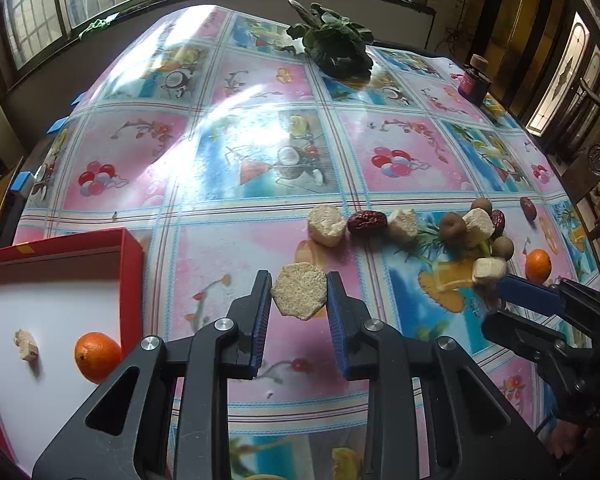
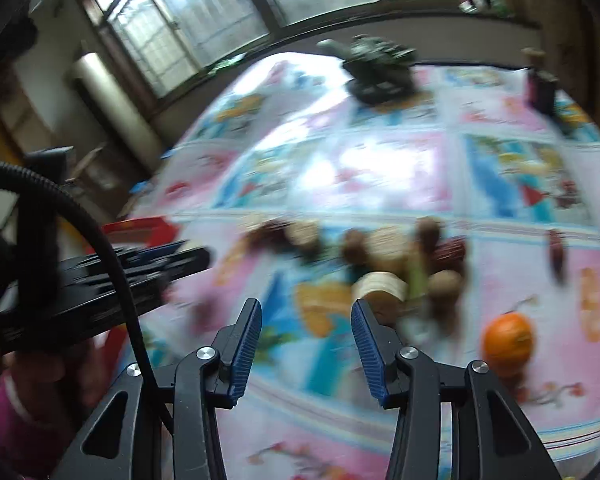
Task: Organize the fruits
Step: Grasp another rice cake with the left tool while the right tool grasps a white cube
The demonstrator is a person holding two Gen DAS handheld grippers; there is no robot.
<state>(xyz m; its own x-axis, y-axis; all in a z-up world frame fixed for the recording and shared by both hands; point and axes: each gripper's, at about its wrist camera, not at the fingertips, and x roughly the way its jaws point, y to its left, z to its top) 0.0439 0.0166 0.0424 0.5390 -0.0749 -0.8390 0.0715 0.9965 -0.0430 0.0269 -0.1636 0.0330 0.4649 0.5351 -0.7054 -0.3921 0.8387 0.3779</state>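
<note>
My left gripper [image 1: 299,294] is shut on a beige hexagonal cake piece [image 1: 299,296] and holds it above the table, right of a red box [image 1: 132,256]. The box holds an orange [image 1: 97,356] and a small beige piece [image 1: 26,345]. A pile of beige pieces [image 1: 326,225], red dates [image 1: 366,222] and brown round fruits [image 1: 452,226] lies at the right, with a loose orange [image 1: 538,265]. My right gripper [image 2: 306,322] is open and empty, just short of the pile [image 2: 384,264]; that view is blurred. The loose orange [image 2: 507,339] lies to its right. The right gripper also shows in the left wrist view [image 1: 528,296].
A leafy green vegetable [image 1: 336,46] and a dark jar [image 1: 474,82] stand at the table's far side. A single date [image 1: 528,207] lies far right. The table has a glossy pink and blue patterned cloth [image 1: 260,160]. The left gripper's body shows at the left of the right wrist view [image 2: 100,280].
</note>
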